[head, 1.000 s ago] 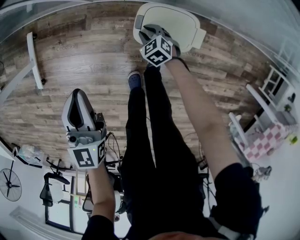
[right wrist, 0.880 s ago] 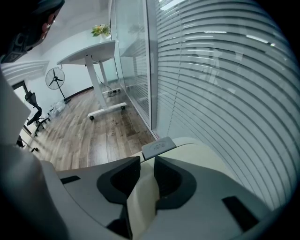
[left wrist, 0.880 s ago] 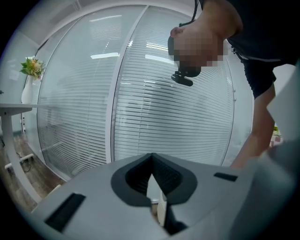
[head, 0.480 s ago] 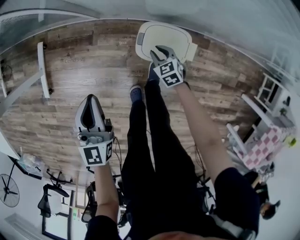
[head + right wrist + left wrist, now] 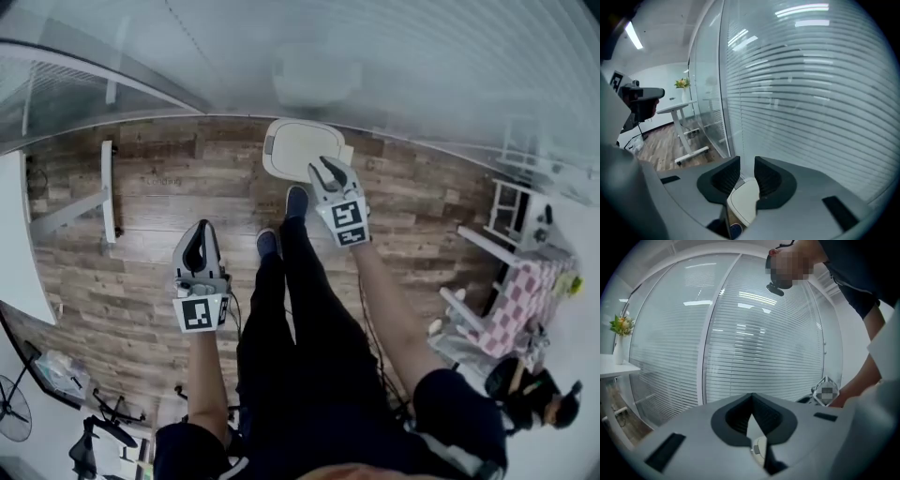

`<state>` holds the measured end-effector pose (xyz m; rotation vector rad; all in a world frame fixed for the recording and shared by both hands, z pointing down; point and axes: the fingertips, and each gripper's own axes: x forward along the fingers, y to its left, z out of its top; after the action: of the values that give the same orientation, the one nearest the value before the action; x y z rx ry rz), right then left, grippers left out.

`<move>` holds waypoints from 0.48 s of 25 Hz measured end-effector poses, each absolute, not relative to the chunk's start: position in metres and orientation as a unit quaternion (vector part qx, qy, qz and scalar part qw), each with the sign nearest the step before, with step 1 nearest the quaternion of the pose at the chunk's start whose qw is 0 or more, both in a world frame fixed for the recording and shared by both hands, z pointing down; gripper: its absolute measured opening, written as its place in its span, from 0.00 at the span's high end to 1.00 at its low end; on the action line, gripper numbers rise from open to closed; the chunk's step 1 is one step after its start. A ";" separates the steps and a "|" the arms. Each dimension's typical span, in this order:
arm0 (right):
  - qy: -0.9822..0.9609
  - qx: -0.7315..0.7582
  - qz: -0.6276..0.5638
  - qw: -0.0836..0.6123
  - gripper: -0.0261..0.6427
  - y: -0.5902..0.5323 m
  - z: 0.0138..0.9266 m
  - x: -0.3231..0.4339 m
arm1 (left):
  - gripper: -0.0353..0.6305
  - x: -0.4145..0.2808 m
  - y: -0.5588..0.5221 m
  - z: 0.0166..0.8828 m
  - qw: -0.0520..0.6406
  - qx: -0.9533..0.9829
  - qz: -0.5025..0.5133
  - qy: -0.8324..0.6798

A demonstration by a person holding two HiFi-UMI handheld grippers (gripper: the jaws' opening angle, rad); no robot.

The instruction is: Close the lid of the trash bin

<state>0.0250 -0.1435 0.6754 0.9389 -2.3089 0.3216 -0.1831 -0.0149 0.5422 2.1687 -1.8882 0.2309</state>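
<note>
The white trash bin [image 5: 302,148] stands on the wood floor by the glass wall, and its lid lies flat and closed. My right gripper [image 5: 328,169] hangs above the bin's near right side, apart from it. Its jaws stand a little open with nothing between them. In the right gripper view the bin's lid [image 5: 745,201] shows far below through the gap of the right gripper [image 5: 746,161]. My left gripper [image 5: 199,232] is held over bare floor left of the person's legs. In the left gripper view the left gripper [image 5: 751,397] has its tips together and holds nothing.
The person's legs and shoes [image 5: 296,200] stand just before the bin. A glass wall with blinds [image 5: 394,84] runs behind it. A white desk frame [image 5: 103,202] stands on the floor at left. A white shelf [image 5: 511,202] and a pink checkered piece [image 5: 520,300] are at right.
Both grippers have risen, the right one much more: it was down at the bin's lid and now hangs well above it. The bin looks smaller and farther away.
</note>
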 end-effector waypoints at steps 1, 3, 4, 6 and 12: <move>-0.875 0.356 0.111 0.309 0.82 -0.137 0.659 0.029 | 0.94 -0.181 -0.015 0.533 0.126 0.748 0.077 -0.647; -0.877 0.357 0.092 0.307 0.82 -0.125 0.631 0.035 | 0.94 -0.179 -0.018 0.514 0.118 0.754 0.070 -0.643; -0.878 0.359 0.087 0.304 0.82 -0.119 0.618 0.040 | 0.94 -0.178 -0.020 0.506 0.112 0.758 0.067 -0.639; -0.876 0.378 0.093 0.286 0.82 -0.110 0.594 0.053 | 0.94 -0.176 -0.021 0.492 0.100 0.767 0.066 -0.630; -0.850 0.453 0.105 0.248 0.81 -0.087 0.535 0.101 | 0.94 -0.174 -0.019 0.458 0.080 0.779 0.055 -0.620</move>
<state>0.1007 -0.0873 0.5348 1.2356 -2.3171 0.2851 -0.1739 -0.0192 0.4578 2.3302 -1.8535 0.1649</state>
